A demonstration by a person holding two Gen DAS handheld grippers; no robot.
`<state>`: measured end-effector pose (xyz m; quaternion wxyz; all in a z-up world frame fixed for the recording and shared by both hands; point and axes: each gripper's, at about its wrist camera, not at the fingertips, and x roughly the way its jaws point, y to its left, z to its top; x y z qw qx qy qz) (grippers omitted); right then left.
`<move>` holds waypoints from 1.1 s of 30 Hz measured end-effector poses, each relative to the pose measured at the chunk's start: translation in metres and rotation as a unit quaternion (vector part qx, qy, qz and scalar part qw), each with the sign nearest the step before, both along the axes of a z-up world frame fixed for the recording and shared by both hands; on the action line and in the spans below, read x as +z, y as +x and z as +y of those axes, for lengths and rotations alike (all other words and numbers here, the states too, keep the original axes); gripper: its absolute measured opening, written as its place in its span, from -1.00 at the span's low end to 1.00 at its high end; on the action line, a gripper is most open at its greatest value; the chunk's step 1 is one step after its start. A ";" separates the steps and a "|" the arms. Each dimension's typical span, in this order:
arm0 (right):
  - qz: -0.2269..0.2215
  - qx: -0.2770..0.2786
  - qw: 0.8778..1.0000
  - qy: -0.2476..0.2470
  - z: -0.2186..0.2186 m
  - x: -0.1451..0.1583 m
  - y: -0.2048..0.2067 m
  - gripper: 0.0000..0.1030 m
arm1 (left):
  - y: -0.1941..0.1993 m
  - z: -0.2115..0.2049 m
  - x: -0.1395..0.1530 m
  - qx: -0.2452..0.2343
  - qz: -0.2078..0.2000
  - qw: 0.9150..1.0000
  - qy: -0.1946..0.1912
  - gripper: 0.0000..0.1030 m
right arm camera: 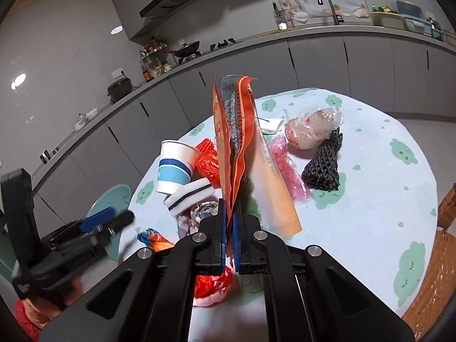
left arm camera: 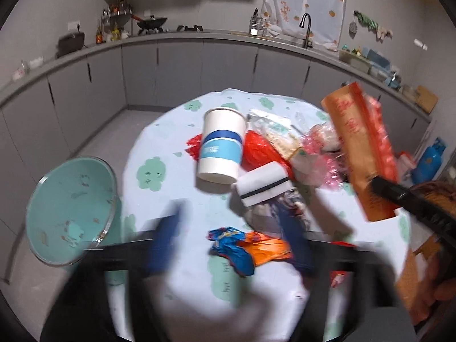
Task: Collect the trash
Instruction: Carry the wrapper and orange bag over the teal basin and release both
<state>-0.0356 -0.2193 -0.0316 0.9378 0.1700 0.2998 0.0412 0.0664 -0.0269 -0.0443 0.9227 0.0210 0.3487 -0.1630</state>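
While the right claw point(right arm camera: 230, 222) pinches an orange wrapper point(right arm camera: 232, 142), a paper cup point(right arm camera: 175, 168) stands beside it.

The tablecloth point(right arm camera: 370, 171) is pale blue with green cloud faces. The paper cup point(left arm camera: 221, 145) is white with dark- and light-blue bands. At its 5 o'clock lies a white sponge point(left arm camera: 263, 183) with a black stripe. The packet point(right arm camera: 233, 142) is orange with a blue panel; the foam net point(right arm camera: 323, 165) at its 3 o'clock is black.

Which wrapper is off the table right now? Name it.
The long orange food pouch, pinched upright in the right claw. The blue-and-orange crumpled wrapper and pink plastic bag lie on the tablecloth.
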 end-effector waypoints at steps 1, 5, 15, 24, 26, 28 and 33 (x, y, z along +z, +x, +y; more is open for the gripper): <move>-0.001 0.000 1.000 0.001 0.000 0.001 -0.001 -0.90 | 0.000 0.003 -0.002 0.000 0.003 1.000 0.001 0.67; 0.001 -0.002 1.000 0.005 0.000 0.001 -0.002 -0.90 | 0.010 -0.006 -0.023 -0.002 0.044 0.999 -0.003 0.60; 0.005 -0.021 1.000 0.011 -0.007 0.000 -0.001 -0.90 | 0.010 -0.012 -0.043 -0.030 0.065 0.997 -0.005 -0.56; -0.006 -0.036 0.999 0.005 -0.010 0.003 -0.004 -0.90 | -0.006 0.012 -0.003 -0.025 0.020 0.999 -0.035 -0.67; -0.008 -0.036 0.999 0.003 -0.009 0.004 -0.005 -0.90 | -0.007 0.019 0.010 -0.020 0.004 0.999 -0.043 -0.68; -0.012 -0.035 0.999 0.002 -0.007 0.005 -0.007 -0.90 | -0.012 0.026 0.025 -0.012 -0.017 0.999 -0.047 -0.69; -0.022 -0.026 0.999 -0.006 0.001 0.012 -0.007 -0.90 | -0.018 0.039 0.055 0.004 -0.054 0.997 -0.058 -0.70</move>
